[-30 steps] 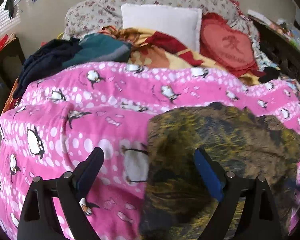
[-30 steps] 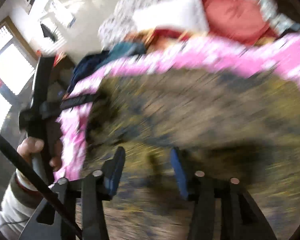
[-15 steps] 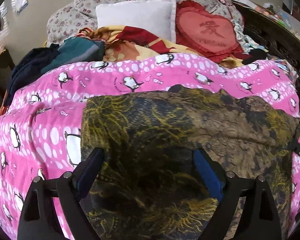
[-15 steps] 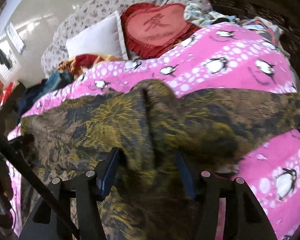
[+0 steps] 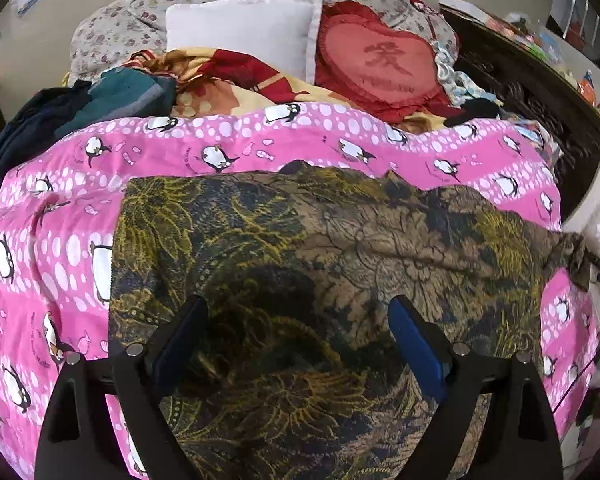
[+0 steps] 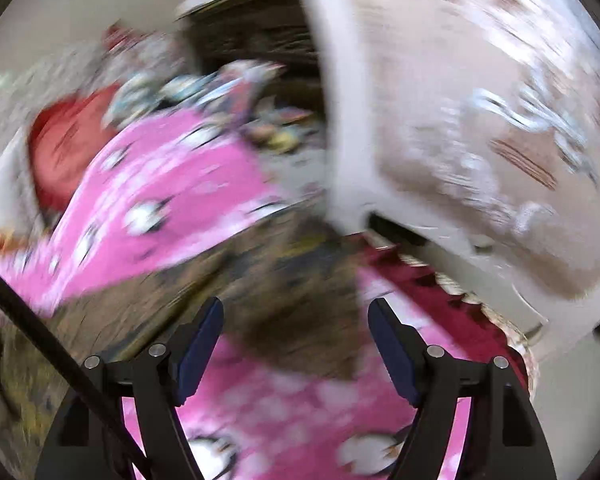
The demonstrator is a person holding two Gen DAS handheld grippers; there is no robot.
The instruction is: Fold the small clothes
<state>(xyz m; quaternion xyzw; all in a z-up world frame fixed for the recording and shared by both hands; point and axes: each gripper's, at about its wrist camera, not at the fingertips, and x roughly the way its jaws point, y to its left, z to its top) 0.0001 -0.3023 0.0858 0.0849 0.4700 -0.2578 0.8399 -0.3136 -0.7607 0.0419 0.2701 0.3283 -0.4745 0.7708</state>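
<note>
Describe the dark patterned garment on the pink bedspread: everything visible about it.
The dark patterned garment is thin woven-looking cloth printed with yellow-gold leaves and flowers on black, navy and brown. It lies spread wide and mostly flat on the pink penguin bedspread, with soft wrinkles and an uneven, bumpy far edge. Its near part runs under the open left gripper, whose fingers do not visibly pinch it. The blurred right wrist view shows its right end before the open right gripper.

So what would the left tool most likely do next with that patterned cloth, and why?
Probably dip and close on the near edge of the patterned cloth: it lies spread on the pink penguin blanket, and the left tool hovers open, gripping nothing.
</note>
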